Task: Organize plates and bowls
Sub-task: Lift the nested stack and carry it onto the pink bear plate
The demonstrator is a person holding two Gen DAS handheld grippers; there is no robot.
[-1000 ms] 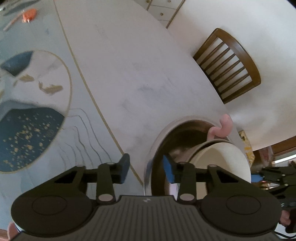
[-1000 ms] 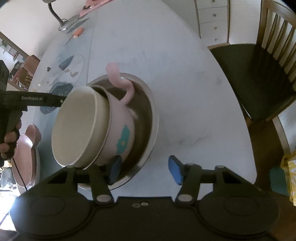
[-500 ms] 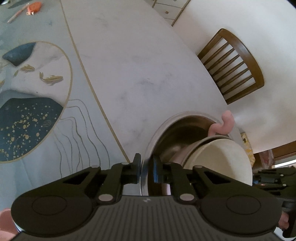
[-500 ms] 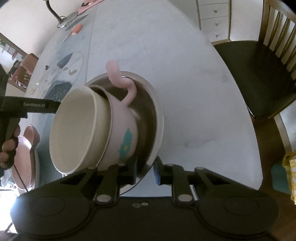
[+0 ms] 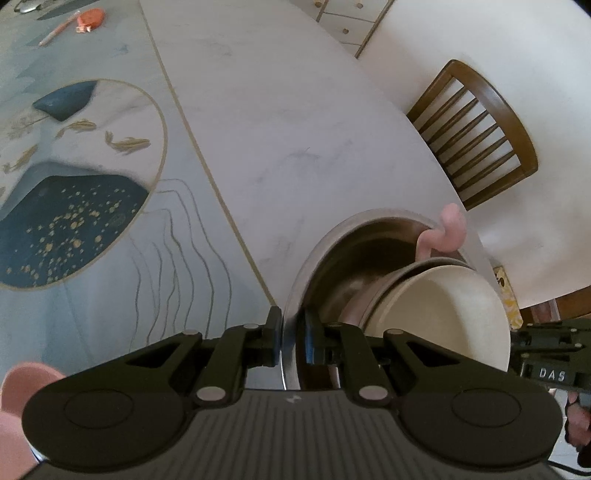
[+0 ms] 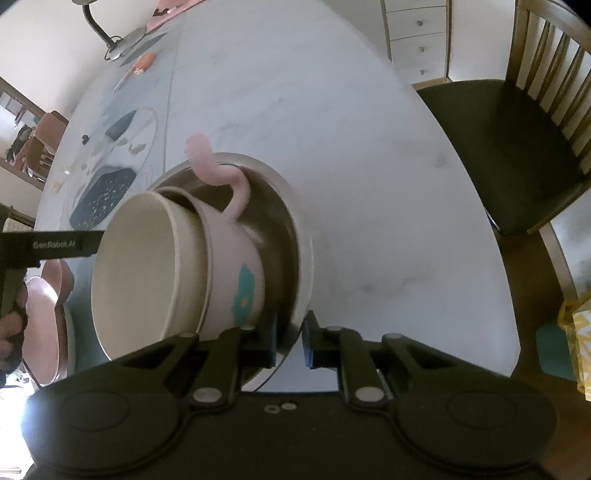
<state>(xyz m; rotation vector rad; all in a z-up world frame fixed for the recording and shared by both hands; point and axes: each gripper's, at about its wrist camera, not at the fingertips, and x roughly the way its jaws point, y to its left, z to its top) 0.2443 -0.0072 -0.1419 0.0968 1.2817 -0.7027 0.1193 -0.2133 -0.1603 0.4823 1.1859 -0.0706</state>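
A steel bowl (image 5: 354, 218) (image 6: 291, 229) sits at the near end of the white table (image 5: 280, 122). Inside it leans a pink cup (image 6: 236, 266) with a curled handle (image 5: 443, 236), and a cream bowl (image 5: 436, 310) (image 6: 140, 273) is nested in the cup. My left gripper (image 5: 293, 332) is shut on the steel bowl's rim on one side. On the opposite side my right gripper (image 6: 290, 339) is shut on the same rim. In each view one pad lies inside the bowl and the other outside.
A patterned blue mat (image 5: 74, 184) covers the left of the table. Pink dishes (image 6: 44, 325) lie at the near left. A wooden chair (image 6: 498, 147) stands against the table's right edge, and a lamp base (image 6: 125, 40) and an orange item (image 5: 90, 18) lie at the far end.
Both grippers stood open either side of the steel bowl's rim and have closed onto it. The bowl and its contents have barely shifted.
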